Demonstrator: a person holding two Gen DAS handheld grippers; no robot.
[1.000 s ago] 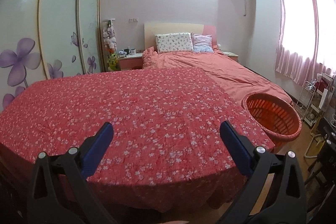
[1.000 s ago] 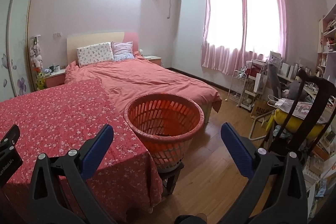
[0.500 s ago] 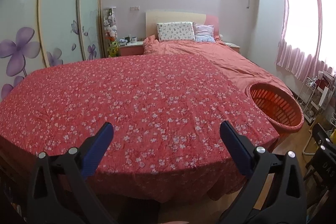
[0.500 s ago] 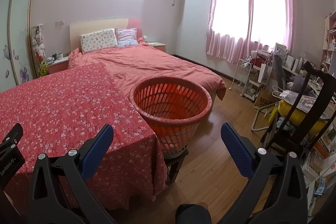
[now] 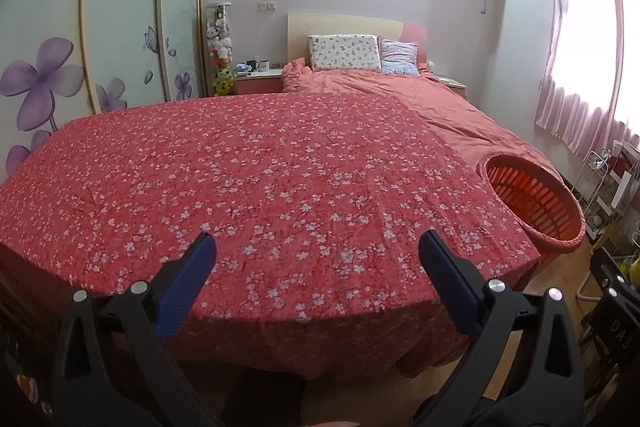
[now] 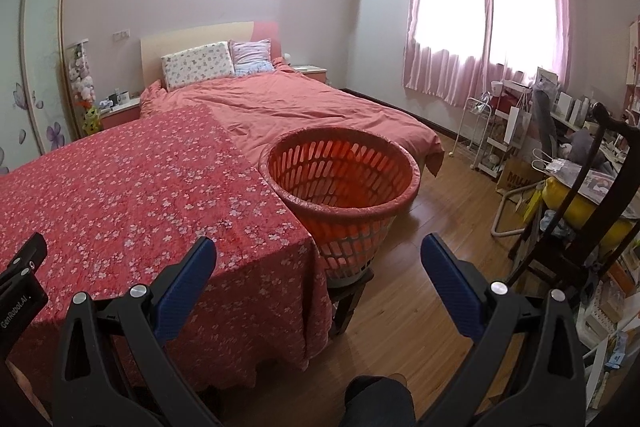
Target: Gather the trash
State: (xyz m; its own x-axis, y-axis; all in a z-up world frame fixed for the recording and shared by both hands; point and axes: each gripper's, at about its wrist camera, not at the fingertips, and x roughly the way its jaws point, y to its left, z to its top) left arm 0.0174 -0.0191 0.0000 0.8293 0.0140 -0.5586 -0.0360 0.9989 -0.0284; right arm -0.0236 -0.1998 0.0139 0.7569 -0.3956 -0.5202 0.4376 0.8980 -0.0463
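An orange plastic basket (image 6: 340, 179) stands on a low stool at the right end of a table draped in a red floral cloth (image 5: 256, 179). The basket also shows in the left wrist view (image 5: 532, 203), at the right. I see no trash on the cloth in either view. My left gripper (image 5: 318, 259) is open and empty, held above the table's near edge. My right gripper (image 6: 318, 259) is open and empty, in front of the basket and the table's right corner. The left gripper's body (image 6: 20, 287) shows at the left edge of the right wrist view.
A bed with a pink cover (image 6: 304, 107) lies behind the table. A wardrobe with purple flowers (image 5: 44, 67) lines the left wall. A dark wooden chair (image 6: 592, 211), a white rack (image 6: 476, 131) and a cluttered desk stand on the right. The floor is wood (image 6: 440, 227).
Both views have pulled back and tilted down slightly; the table and basket sit higher and further in frame. Both grippers stay open and empty.
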